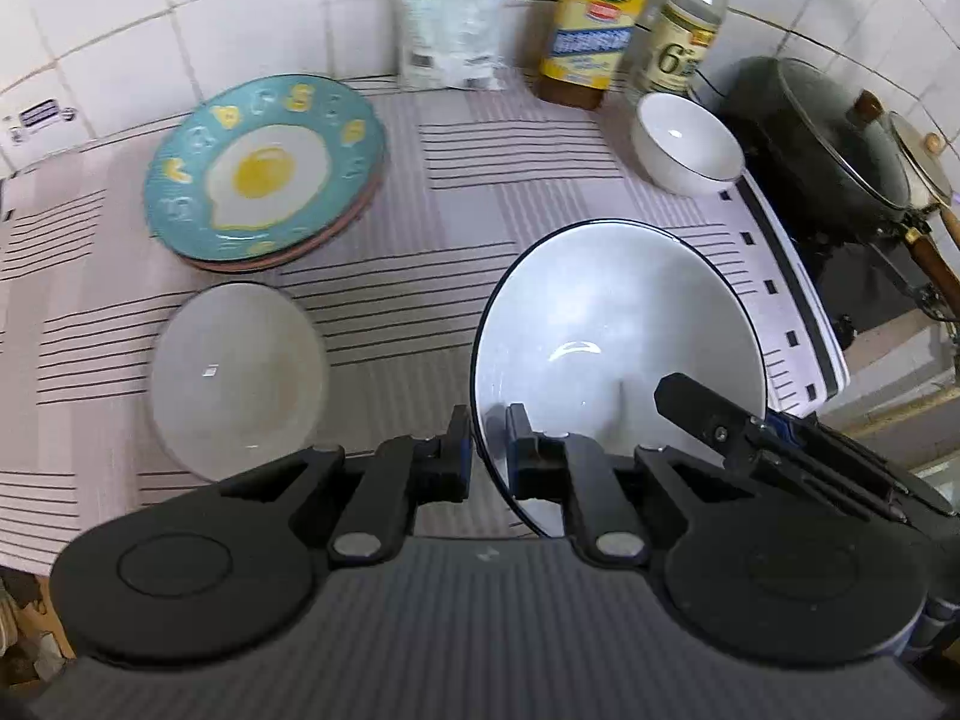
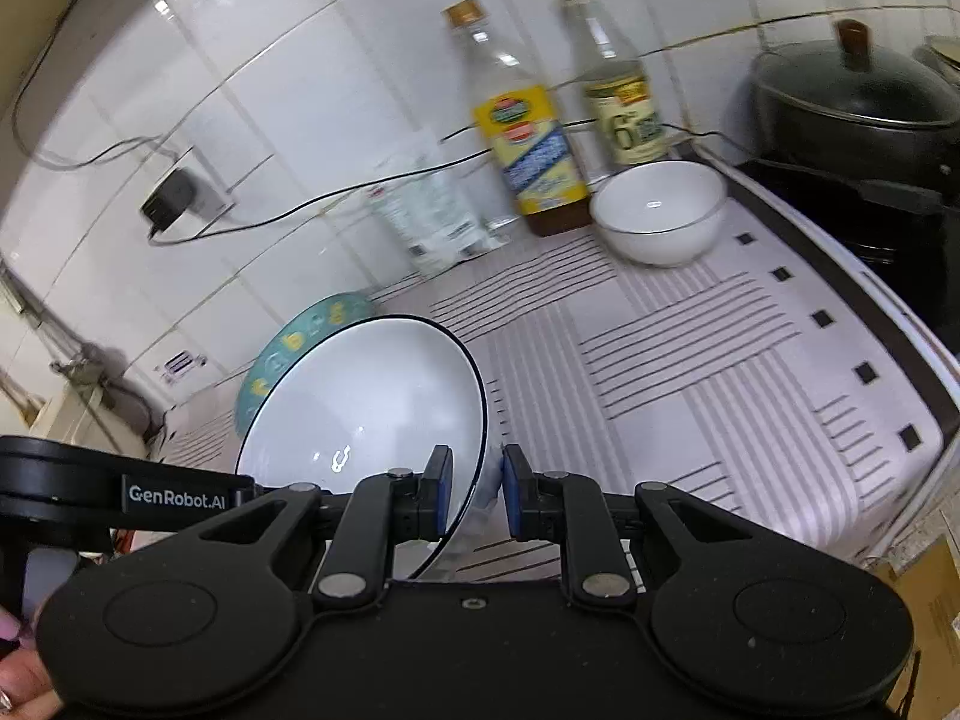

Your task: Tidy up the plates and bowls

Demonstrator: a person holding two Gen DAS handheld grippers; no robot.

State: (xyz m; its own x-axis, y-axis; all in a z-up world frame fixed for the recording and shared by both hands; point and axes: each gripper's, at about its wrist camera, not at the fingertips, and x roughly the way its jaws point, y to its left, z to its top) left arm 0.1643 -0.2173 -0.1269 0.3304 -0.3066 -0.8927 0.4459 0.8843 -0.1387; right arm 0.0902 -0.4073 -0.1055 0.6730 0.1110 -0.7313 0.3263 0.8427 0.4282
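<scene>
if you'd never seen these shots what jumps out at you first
First, the big white bowl with a dark rim, tilted above the striped mat, with the left gripper and right gripper each clamped on its edge. Next, the teal fried-egg plate, topping a stack at the mat's back left. A small white bowl sits by the bottles.

White tiled wall point(image 2: 336, 90) behind, glossy, perhaps under overhead light.
</scene>
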